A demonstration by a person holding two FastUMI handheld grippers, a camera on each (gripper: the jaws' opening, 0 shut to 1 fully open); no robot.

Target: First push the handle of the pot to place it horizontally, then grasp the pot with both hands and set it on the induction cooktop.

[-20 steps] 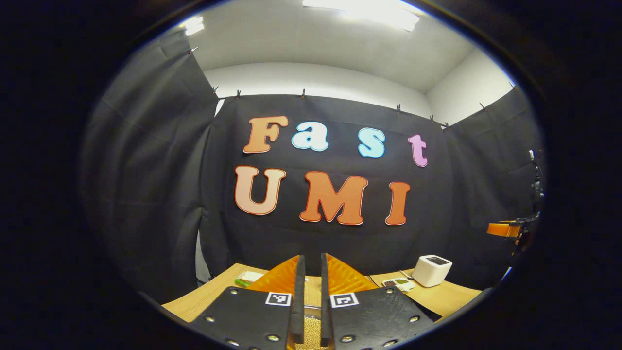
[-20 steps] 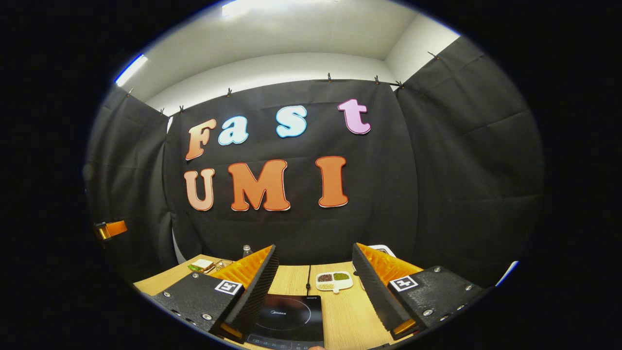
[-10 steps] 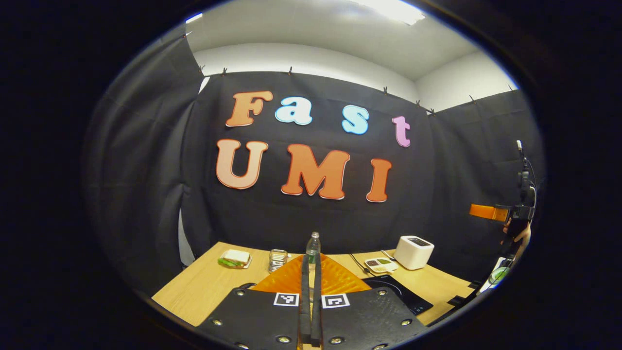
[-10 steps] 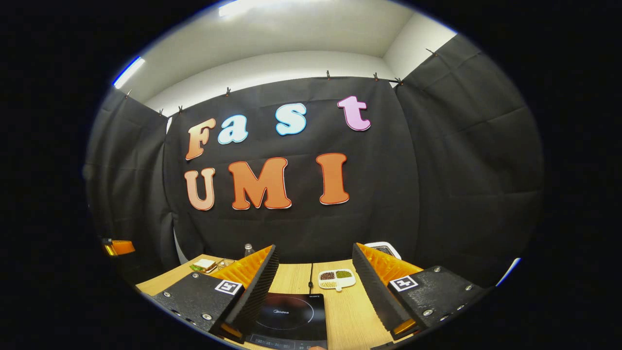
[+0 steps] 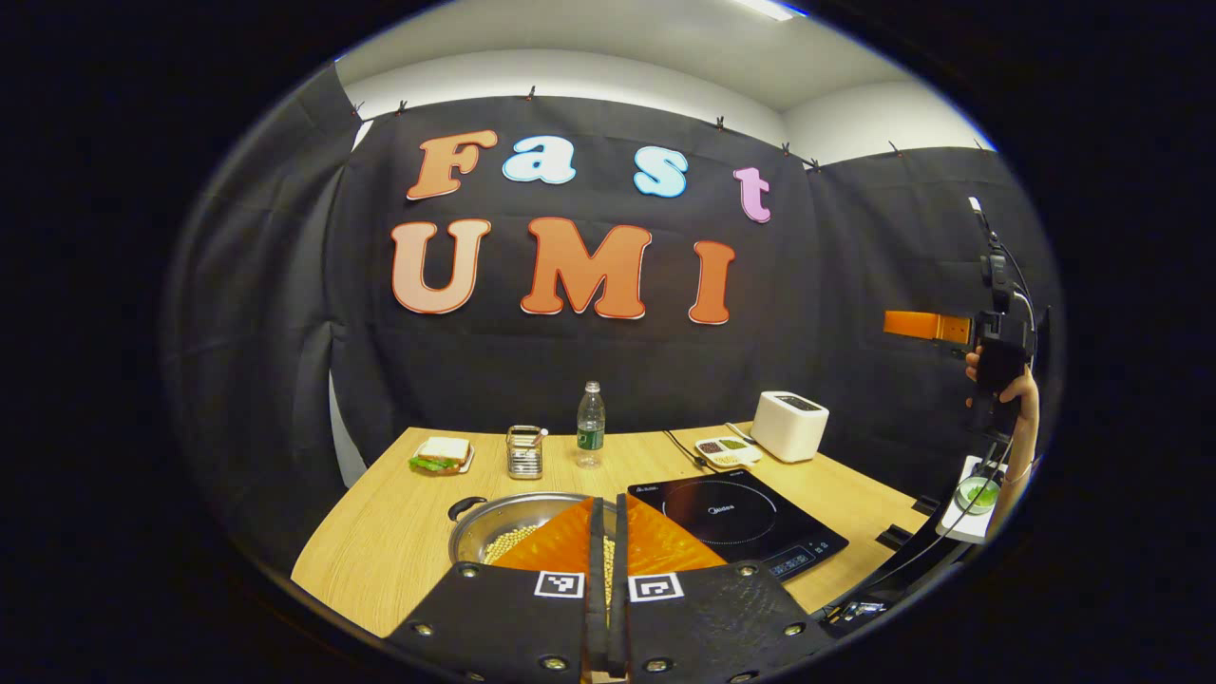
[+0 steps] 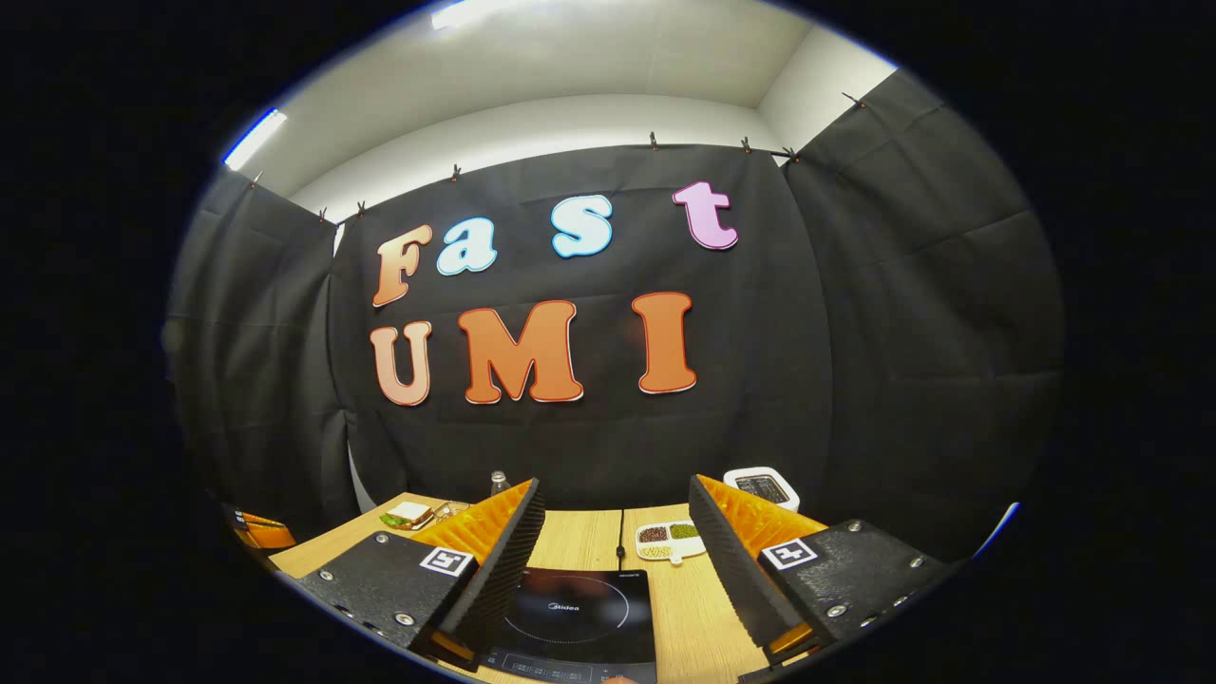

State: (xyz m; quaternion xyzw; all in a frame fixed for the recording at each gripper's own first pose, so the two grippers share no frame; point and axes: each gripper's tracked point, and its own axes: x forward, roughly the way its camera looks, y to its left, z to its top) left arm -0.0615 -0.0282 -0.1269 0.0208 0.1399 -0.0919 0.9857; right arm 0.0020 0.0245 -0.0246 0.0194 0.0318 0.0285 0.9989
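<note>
Left gripper view. Left hand-held gripper (image 5: 606,579): fingers pressed together, nothing between them, above the near tabletop (image 5: 394,532). Pot (image 5: 513,527): steel, pale beans inside, on the tabletop just beyond the fingers, black handle (image 5: 465,504) at its far-left rim. Induction cooktop (image 5: 736,522): black, just right of the pot. Far row, left to right: sandwich (image 5: 440,453), metal rack (image 5: 523,451), water bottle (image 5: 590,425), sectioned dish (image 5: 727,449), white toaster (image 5: 789,426). Far right: the right hand-held gripper (image 5: 926,326), held in a hand (image 5: 999,375), raised well above the tabletop.

Right gripper view. Right hand-held gripper (image 6: 616,551): fingers wide apart, empty, above the induction cooktop (image 6: 575,617). Beyond: sectioned dish (image 6: 669,540), white toaster (image 6: 761,486), sandwich (image 6: 407,516).
</note>
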